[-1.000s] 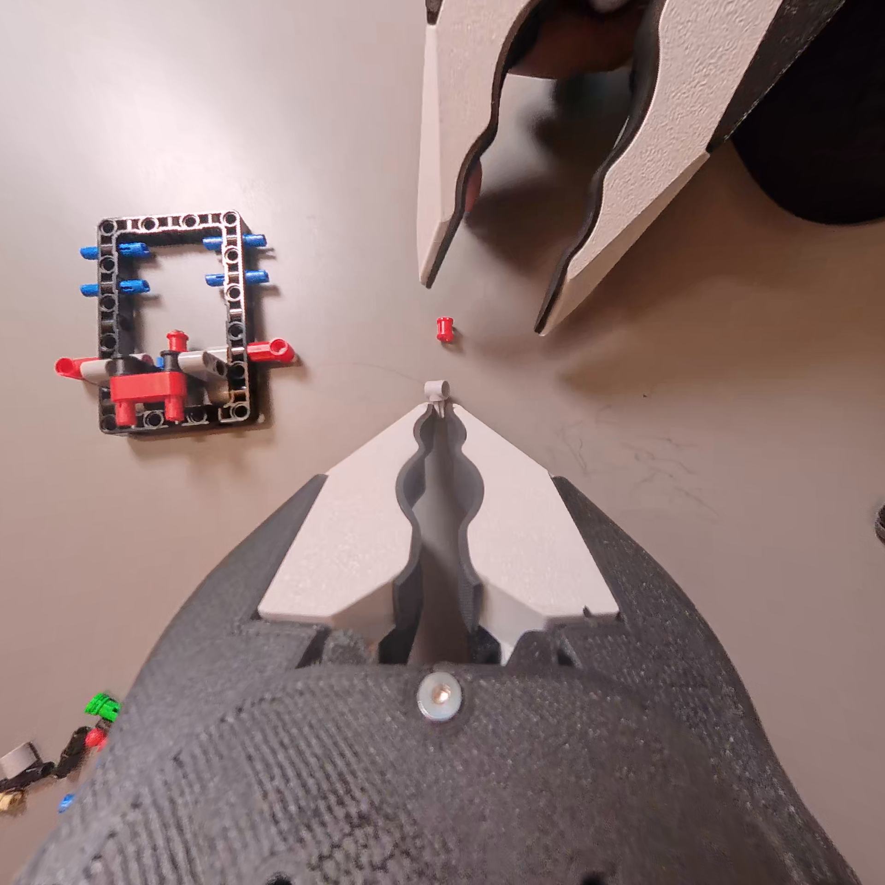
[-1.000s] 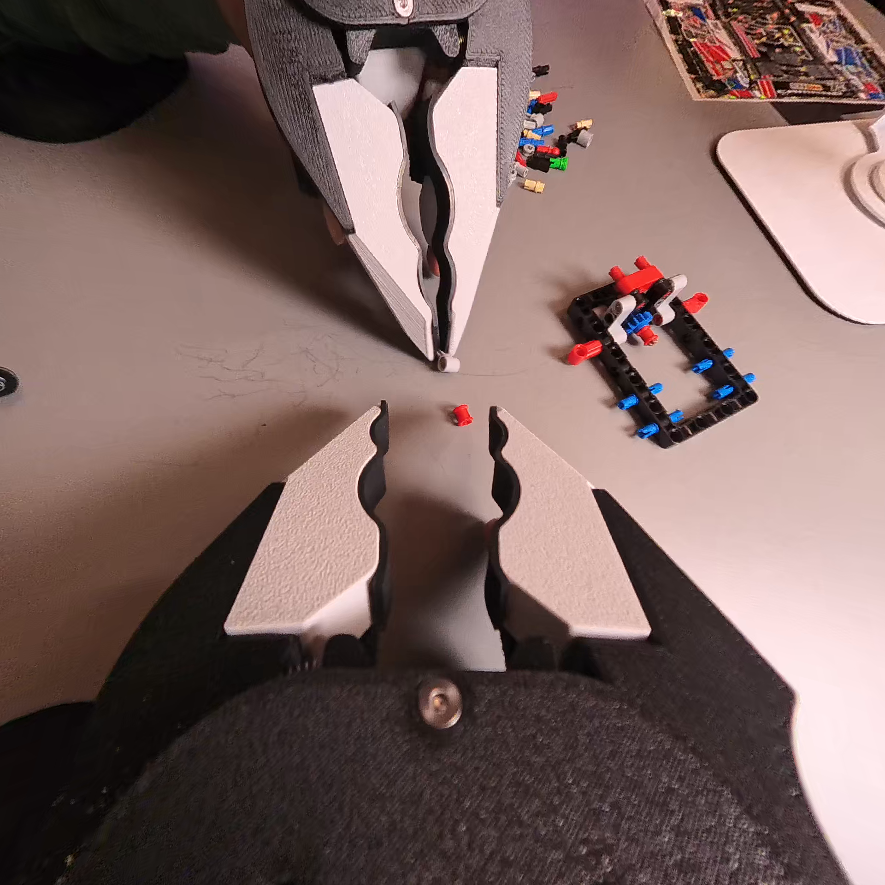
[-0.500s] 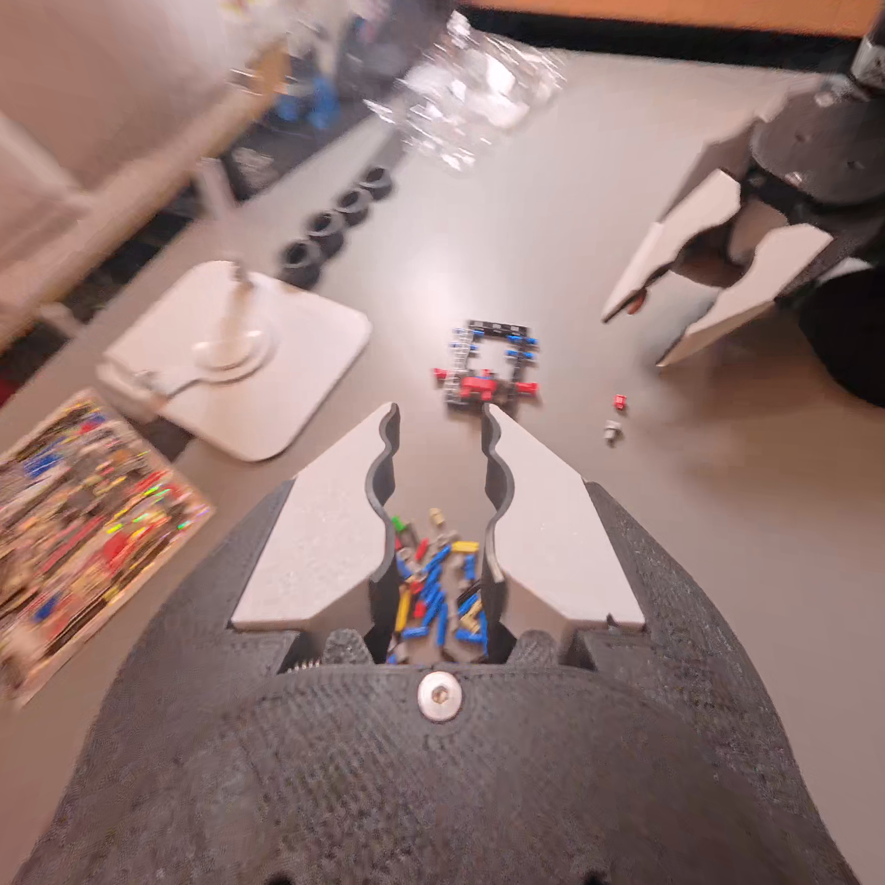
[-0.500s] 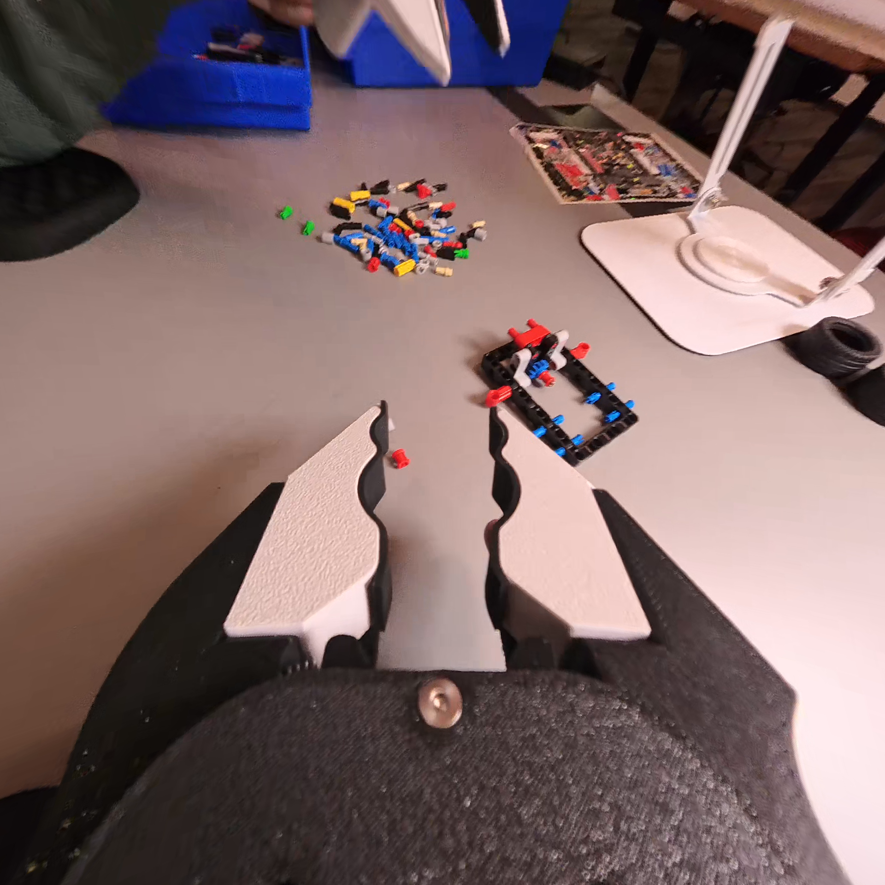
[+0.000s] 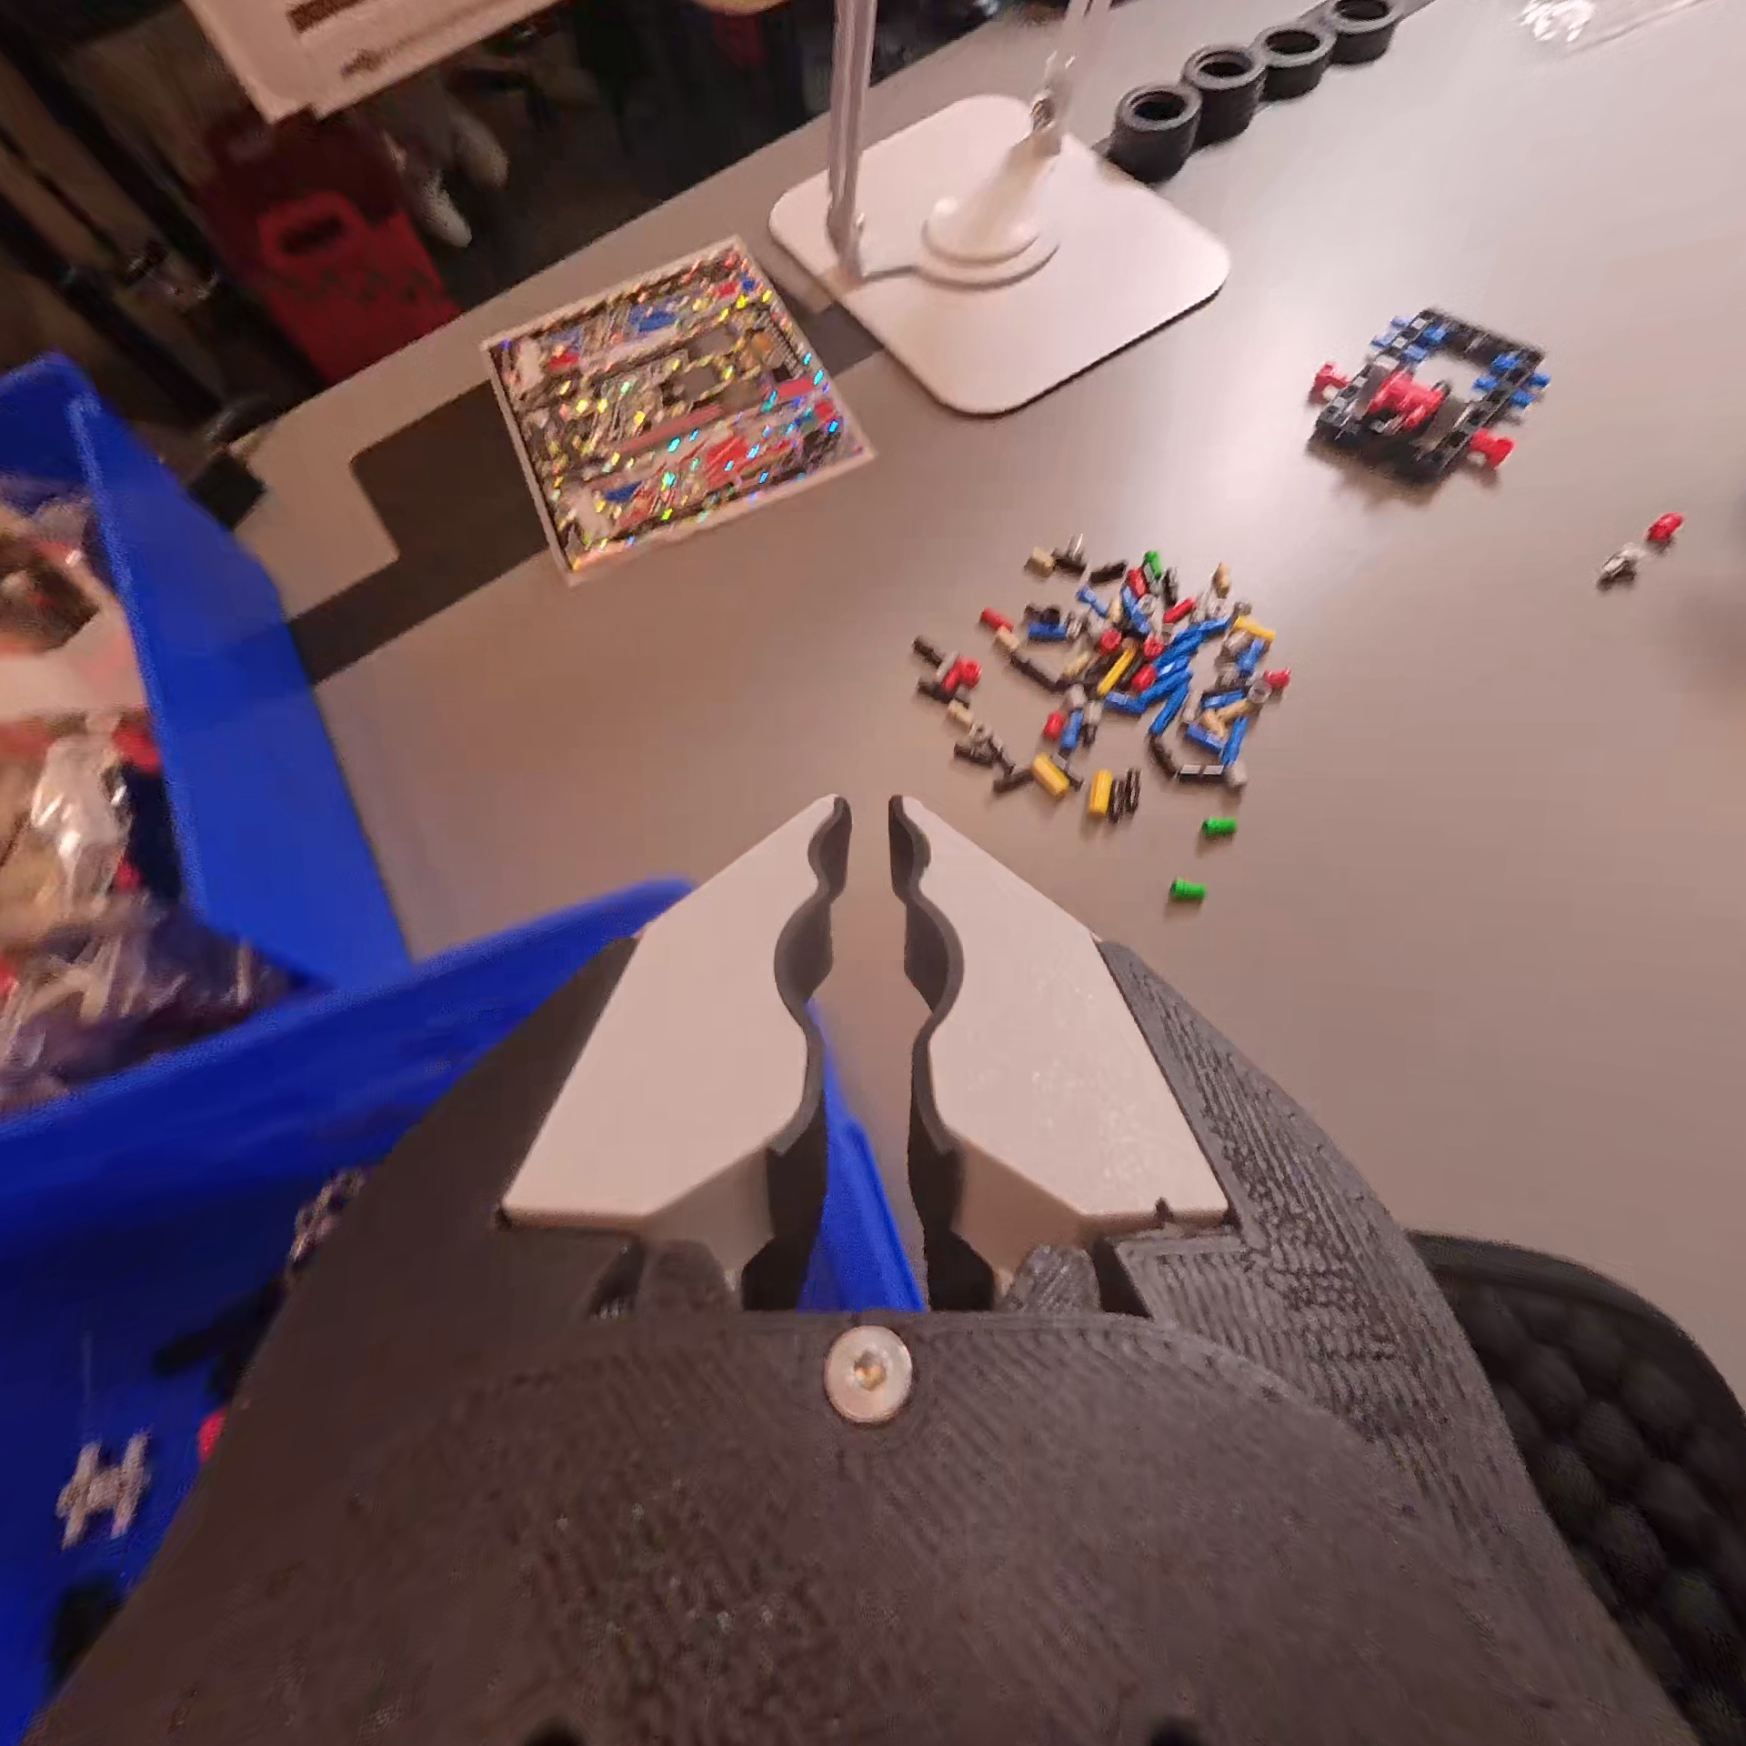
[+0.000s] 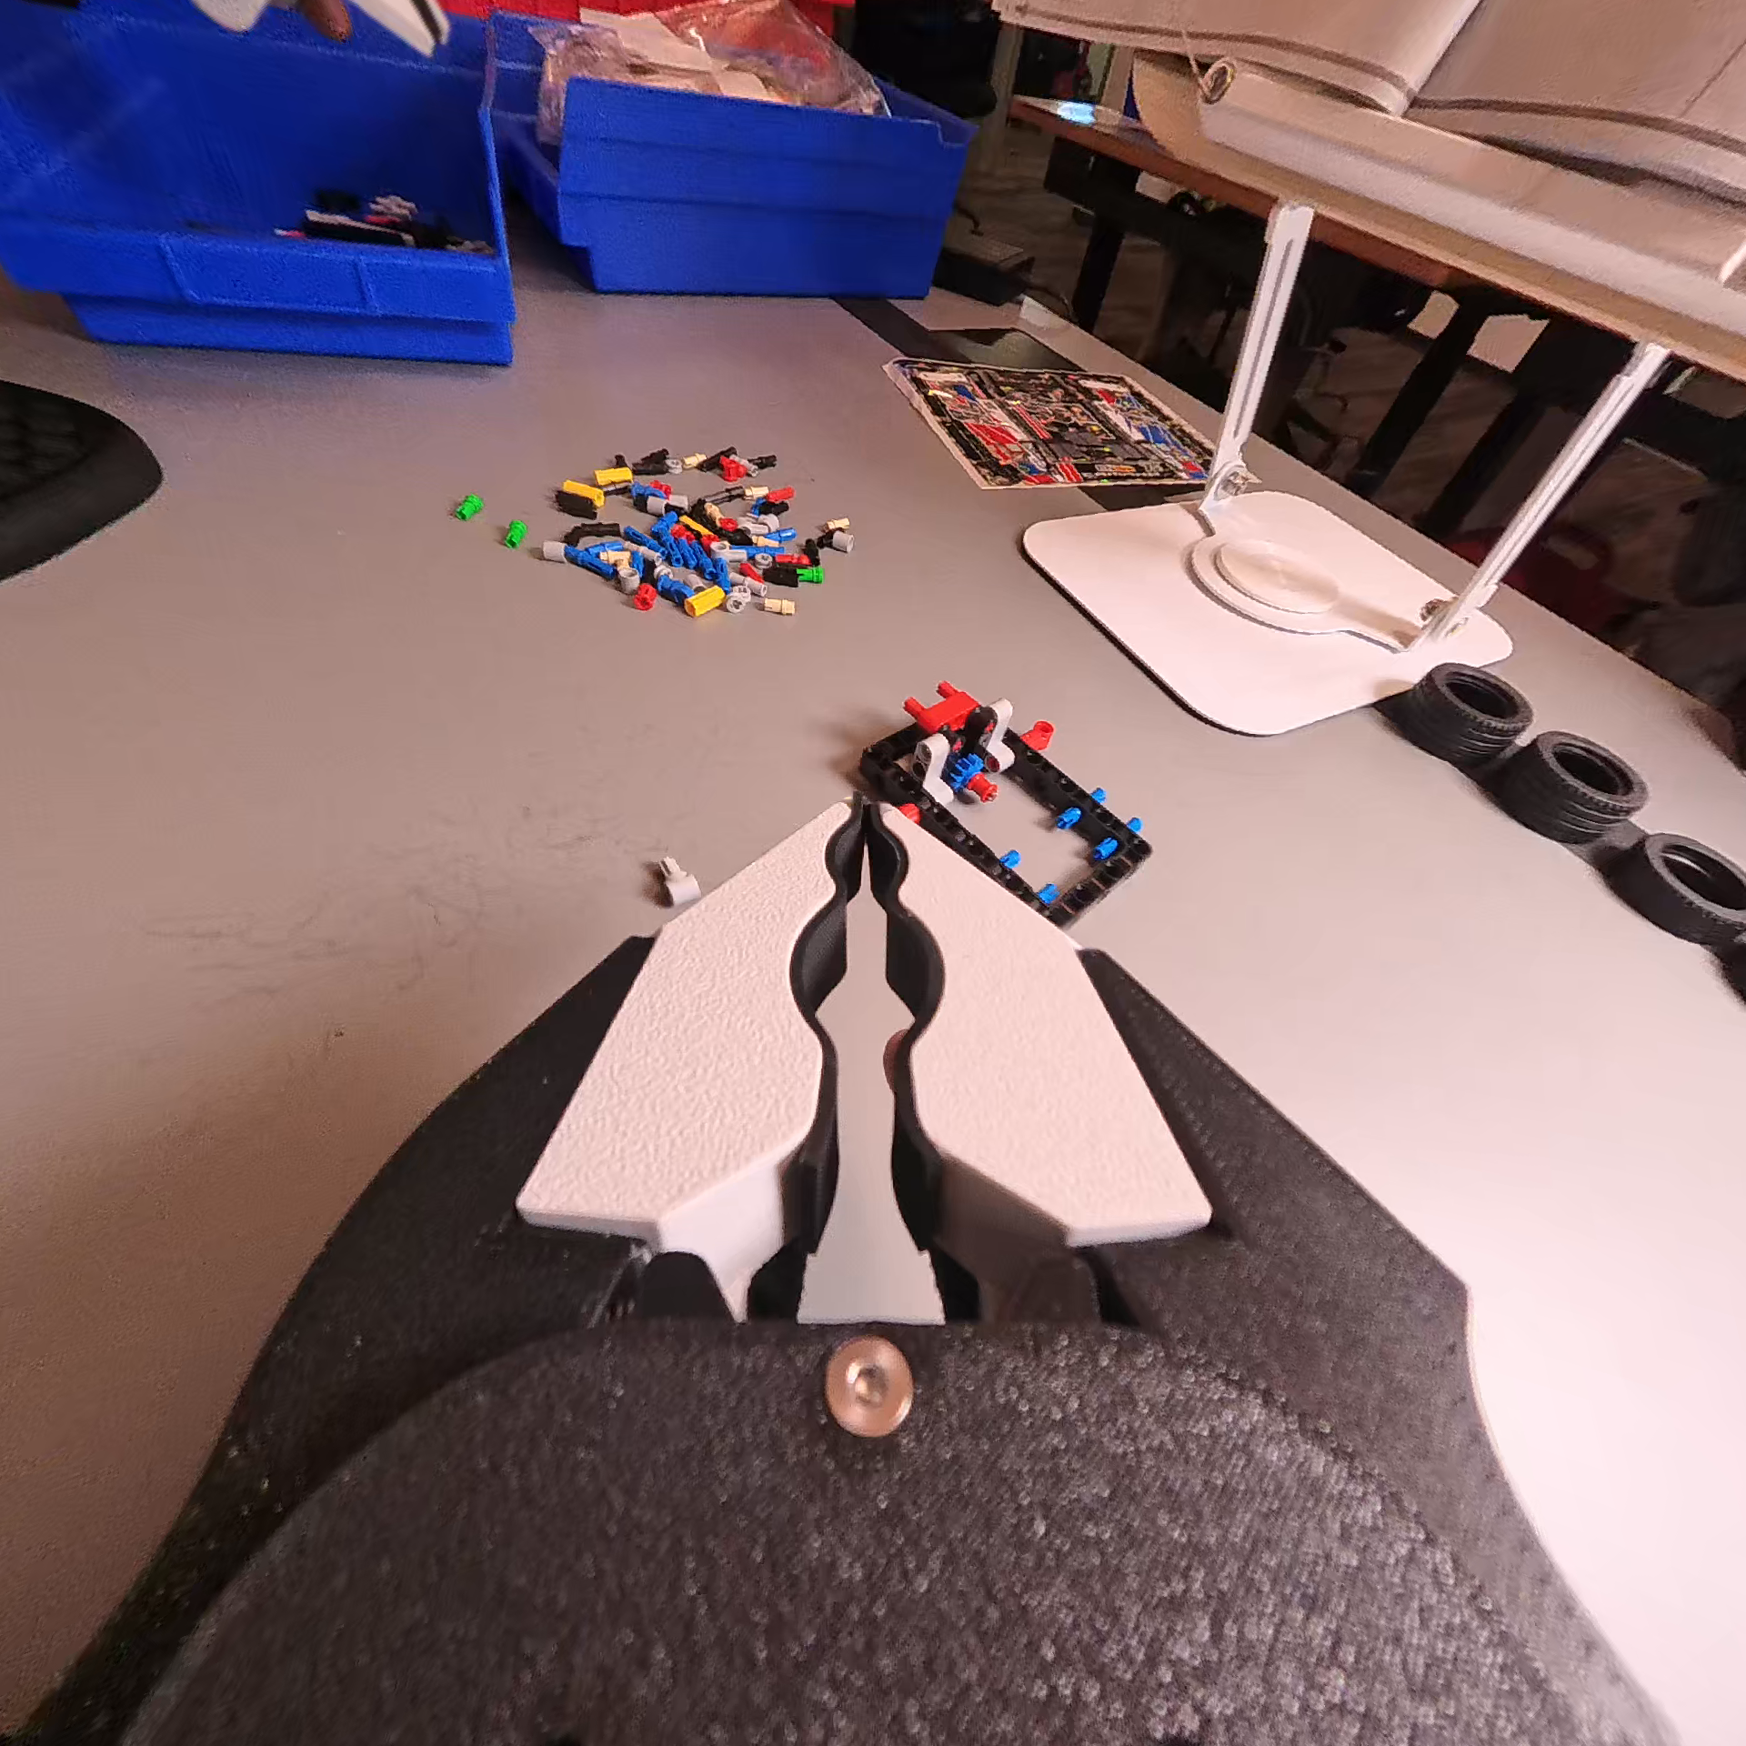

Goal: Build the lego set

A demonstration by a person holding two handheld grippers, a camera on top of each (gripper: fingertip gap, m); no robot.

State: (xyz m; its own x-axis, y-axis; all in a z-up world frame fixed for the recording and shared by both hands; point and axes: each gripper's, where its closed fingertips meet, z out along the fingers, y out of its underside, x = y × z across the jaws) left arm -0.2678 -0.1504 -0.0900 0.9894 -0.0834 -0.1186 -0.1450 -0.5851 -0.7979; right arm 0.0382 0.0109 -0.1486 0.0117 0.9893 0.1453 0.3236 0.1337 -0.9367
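The black Lego frame [image 5: 1427, 397] with red, grey and blue parts lies flat on the table; it also shows in the right wrist view [image 6: 1011, 813]. A small red piece [image 5: 1665, 526] and a small grey piece [image 5: 1620, 565] lie loose beside it; the grey piece [image 6: 677, 883] sits just left of my right fingers. My right gripper [image 6: 864, 817] is shut with nothing visible between its tips, low over the table by the frame's near corner. My left gripper [image 5: 866, 808] is empty with a narrow gap, above the edge of a blue bin [image 5: 236, 1086].
A pile of small loose pieces [image 5: 1124, 680] lies mid-table, also in the right wrist view [image 6: 690, 539]. A sticker sheet [image 5: 671, 416], a white stand base [image 5: 1020, 283] and black tyres [image 6: 1578, 784] sit beyond. Two blue bins [image 6: 283, 217] stand at the far edge. Left tips to right tips: about 35 cm. About 7 cm separates my right fingertips from the small red piece [image 5: 1665, 526].
My left gripper let go of the grey piece, pulled back to the blue bin and narrowed its gap. My right gripper rose away from the red piece and closed.
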